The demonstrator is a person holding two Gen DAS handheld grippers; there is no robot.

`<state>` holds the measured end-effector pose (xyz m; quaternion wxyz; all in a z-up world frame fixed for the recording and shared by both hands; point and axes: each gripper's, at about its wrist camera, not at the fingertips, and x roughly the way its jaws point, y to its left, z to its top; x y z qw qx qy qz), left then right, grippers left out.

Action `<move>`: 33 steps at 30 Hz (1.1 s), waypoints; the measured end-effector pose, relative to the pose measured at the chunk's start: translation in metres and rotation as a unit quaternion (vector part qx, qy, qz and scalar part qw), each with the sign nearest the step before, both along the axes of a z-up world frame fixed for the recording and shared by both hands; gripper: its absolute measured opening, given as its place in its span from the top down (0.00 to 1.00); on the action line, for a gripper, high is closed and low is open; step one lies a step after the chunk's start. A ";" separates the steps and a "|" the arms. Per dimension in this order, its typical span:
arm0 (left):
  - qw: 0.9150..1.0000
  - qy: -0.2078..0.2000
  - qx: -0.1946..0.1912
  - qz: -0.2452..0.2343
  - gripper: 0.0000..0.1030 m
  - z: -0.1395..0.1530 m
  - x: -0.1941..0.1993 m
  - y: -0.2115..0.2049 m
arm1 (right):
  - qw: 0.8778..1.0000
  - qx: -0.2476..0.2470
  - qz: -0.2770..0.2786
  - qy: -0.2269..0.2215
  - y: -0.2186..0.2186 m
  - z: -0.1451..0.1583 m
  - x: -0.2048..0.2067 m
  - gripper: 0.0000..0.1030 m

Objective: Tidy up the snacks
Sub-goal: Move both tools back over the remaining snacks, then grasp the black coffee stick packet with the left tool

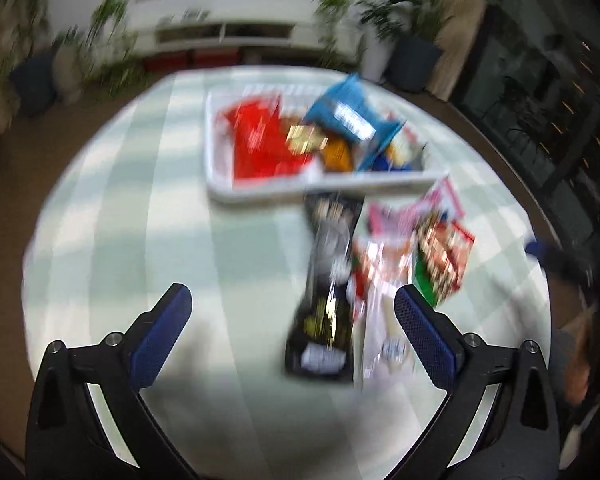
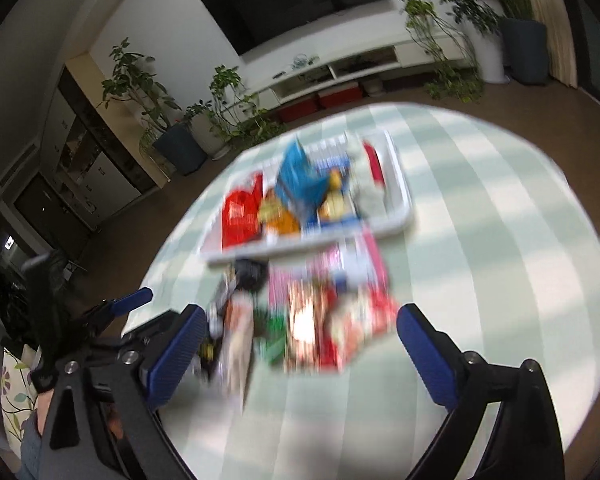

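On the pale green checked tabletop, loose snack packets lie beside my white plastic tray, both tongs released and empty; hasty grabs risk crushing or scattering them.

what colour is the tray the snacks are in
White tray, seen best from the left wrist view.

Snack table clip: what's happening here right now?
A person is sorting snacks on a round checked table with two handheld tools. Both the left claw and right claw are open and hold nothing. A white tray already holds a red bag and a blue bag; a black packet and other packets lie loose in front of it.
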<state>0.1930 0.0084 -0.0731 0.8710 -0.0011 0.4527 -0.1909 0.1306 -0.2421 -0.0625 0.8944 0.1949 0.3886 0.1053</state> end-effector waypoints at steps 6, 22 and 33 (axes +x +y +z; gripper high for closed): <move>1.000 0.003 0.000 -0.007 0.02 -0.010 -0.012 0.004 | 1.000 0.001 -0.010 0.014 0.016 -0.034 -0.059 0.08; 0.993 0.038 0.094 -0.056 0.36 -0.019 0.042 -0.043 | 0.999 -0.037 0.017 0.010 0.041 -0.039 -0.079 0.29; 0.986 0.052 0.135 -0.087 0.54 -0.037 0.059 -0.067 | 0.998 -0.047 0.033 0.009 0.048 -0.041 -0.079 0.31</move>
